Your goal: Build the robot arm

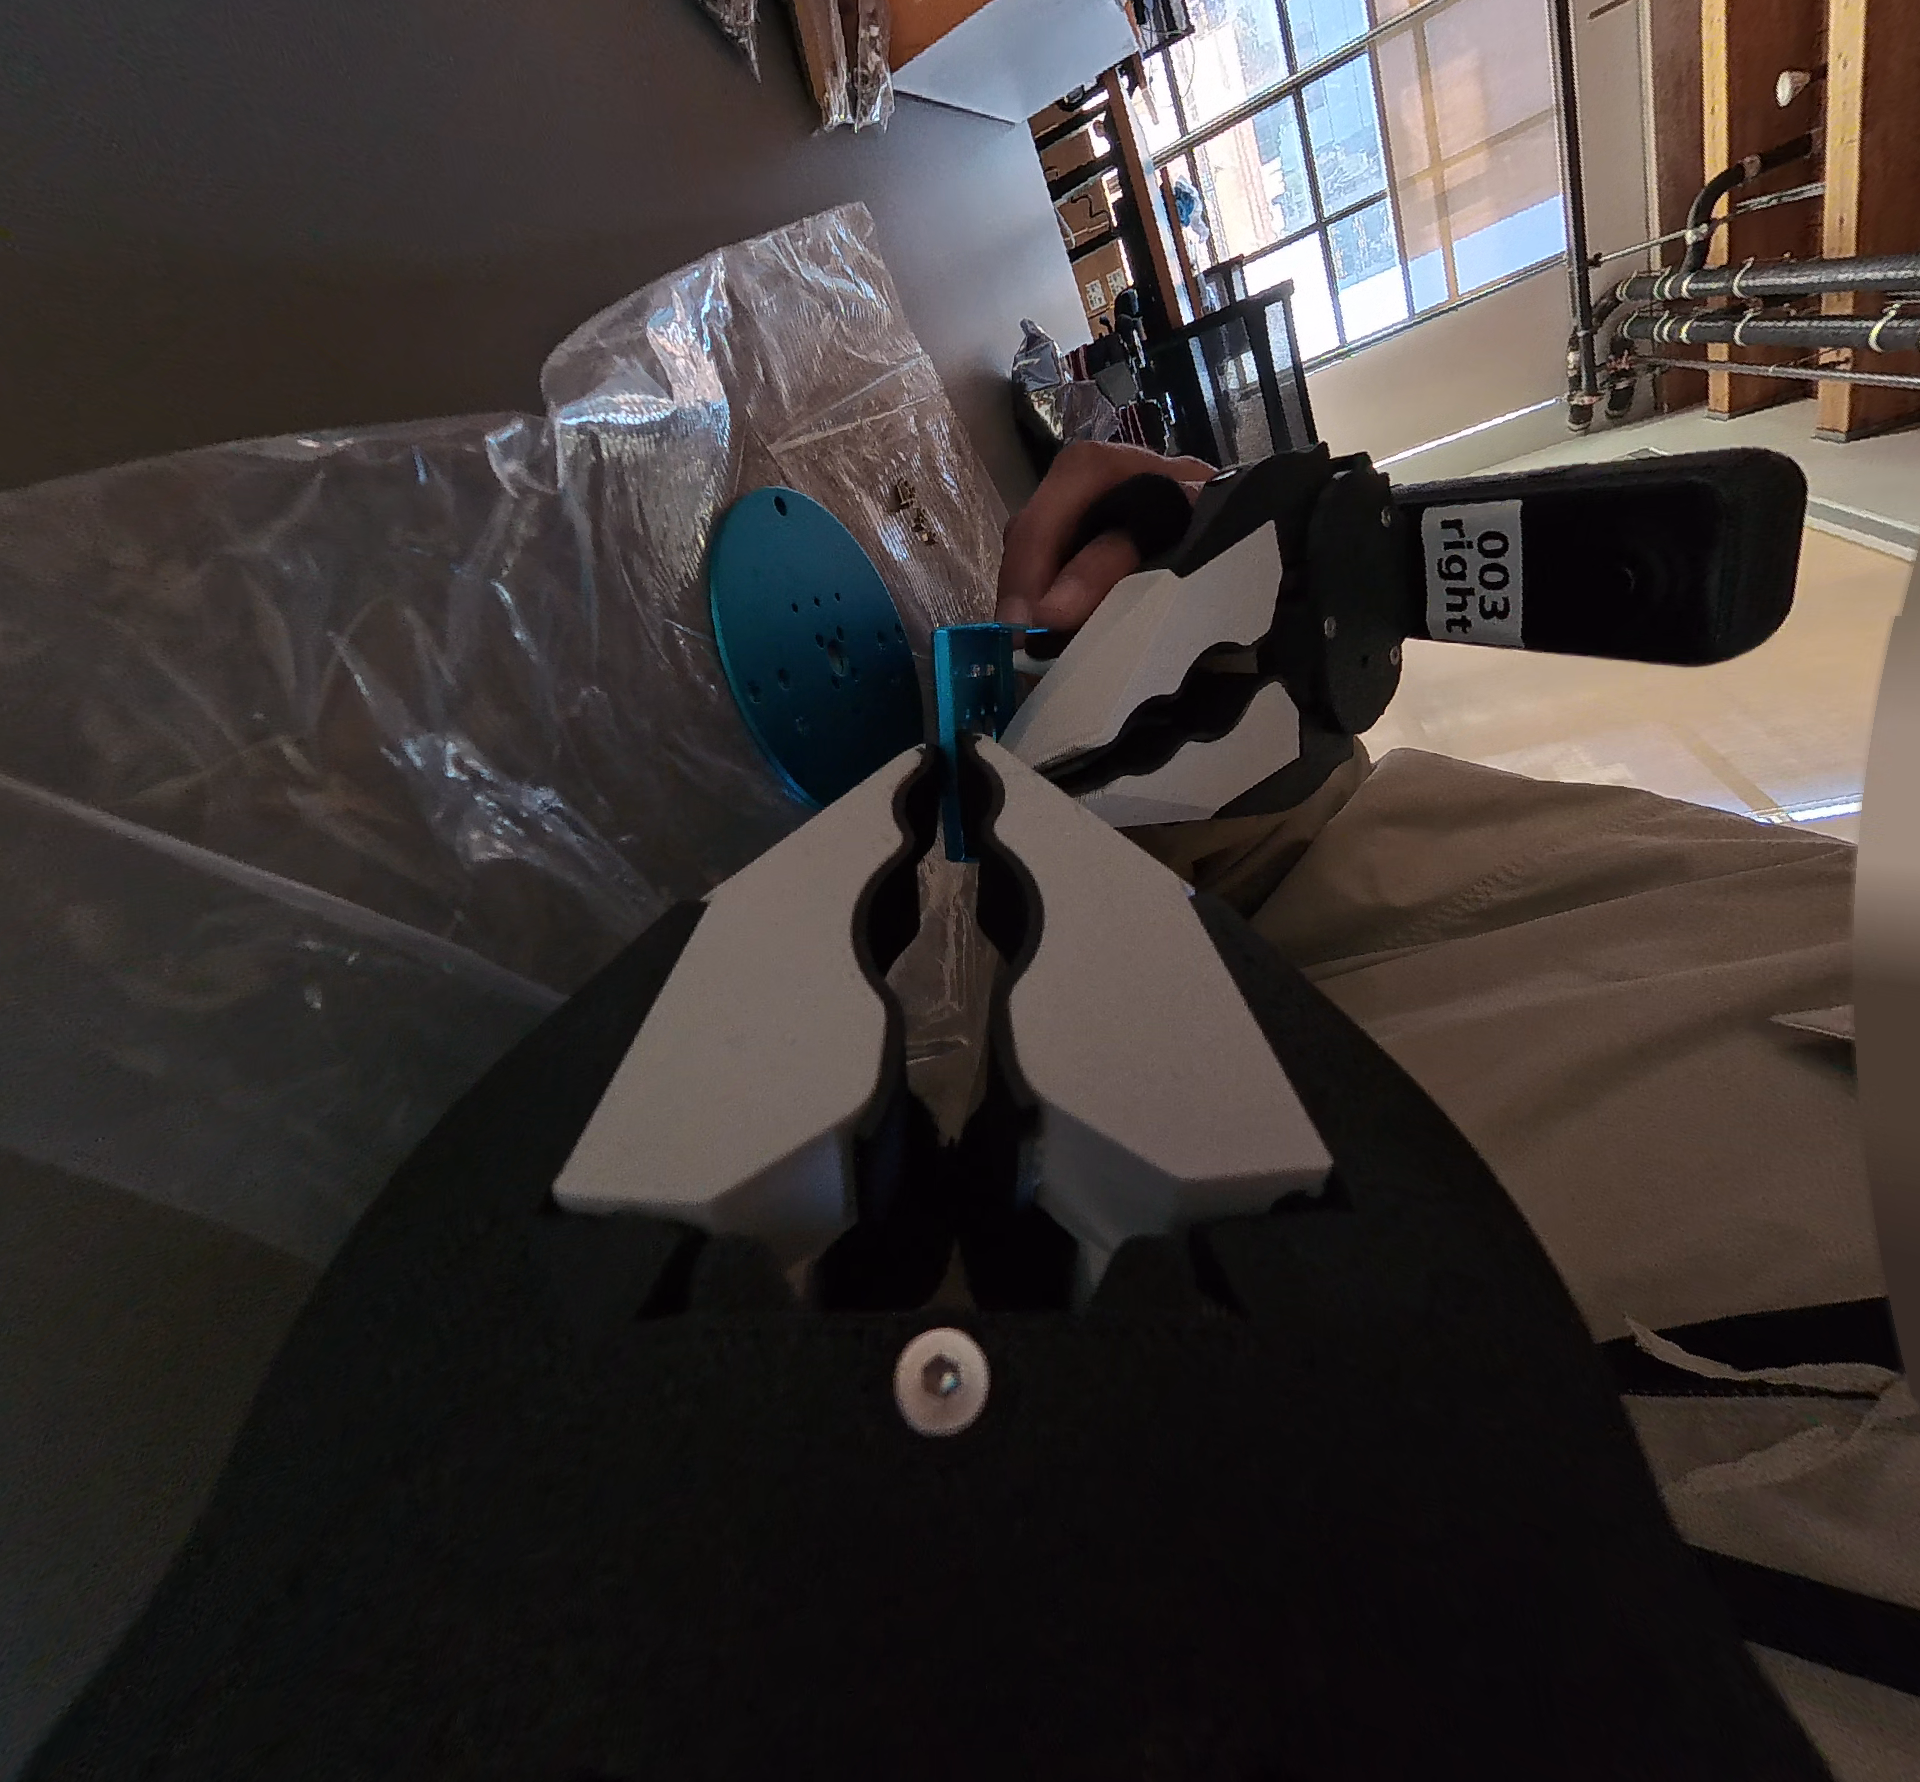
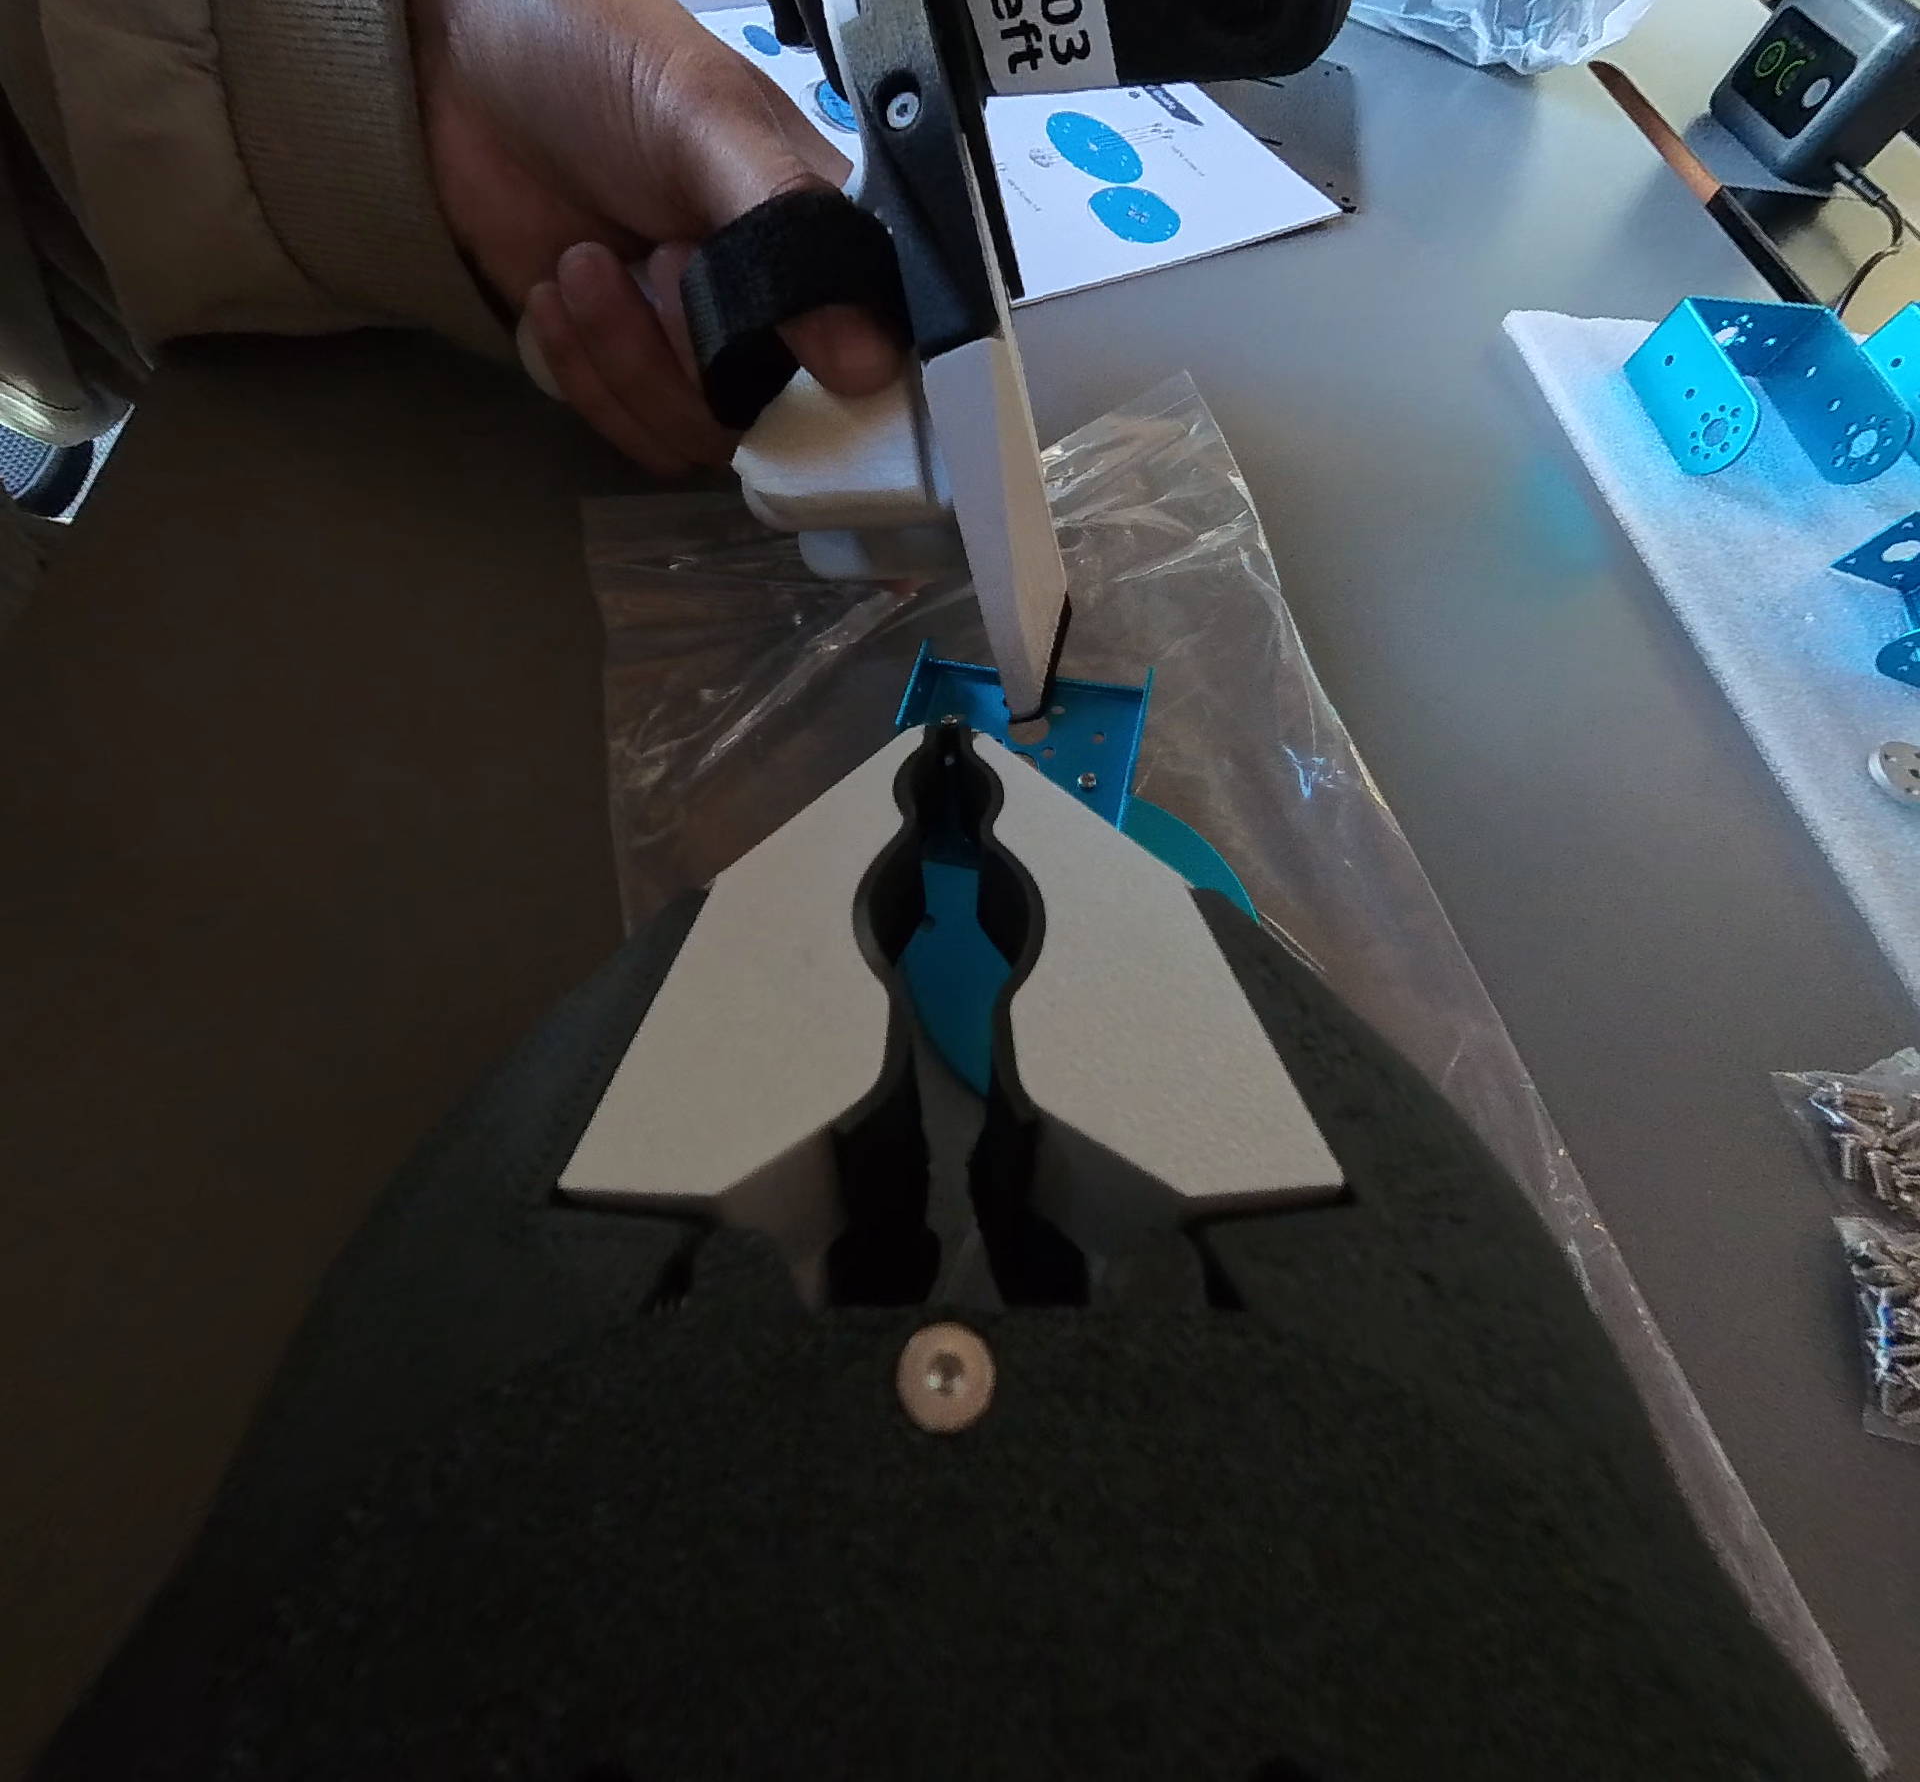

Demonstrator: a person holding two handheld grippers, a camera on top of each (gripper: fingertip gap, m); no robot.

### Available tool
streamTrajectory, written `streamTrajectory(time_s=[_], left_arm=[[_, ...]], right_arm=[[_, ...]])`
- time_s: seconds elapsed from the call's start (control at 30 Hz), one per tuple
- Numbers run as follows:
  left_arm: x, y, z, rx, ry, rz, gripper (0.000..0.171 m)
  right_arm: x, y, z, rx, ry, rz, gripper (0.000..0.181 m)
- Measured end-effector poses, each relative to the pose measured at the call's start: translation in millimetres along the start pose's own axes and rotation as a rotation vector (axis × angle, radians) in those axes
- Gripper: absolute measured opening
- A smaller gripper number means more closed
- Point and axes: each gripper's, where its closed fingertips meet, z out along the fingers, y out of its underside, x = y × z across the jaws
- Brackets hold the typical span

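Left gripper (image 1: 951, 758) is clamped on the blue bracket (image 1: 971, 693). Right gripper (image 2: 951, 735) pinches a tiny screw (image 2: 950, 720) at its tips, touching that bracket, blue disc (image 2: 961, 994) underneath, clear bag (image 2: 1195, 527) beyond.

A workshop: grey table (image 2: 1455, 361) with screw bags (image 2: 1870, 1150), blue brackets (image 2: 1756, 392), exposed pipes (image 1: 1766, 298).
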Motion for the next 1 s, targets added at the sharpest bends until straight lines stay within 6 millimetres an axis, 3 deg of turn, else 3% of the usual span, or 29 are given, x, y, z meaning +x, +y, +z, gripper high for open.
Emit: streamTrajectory(time_s=[1.0], left_arm=[[0.3,-0.7,-0.2,0.005,0.004,-0.001,0.001]], right_arm=[[1.7,-2.6,-2.5,0.026,0.002,0.013,0.0]])
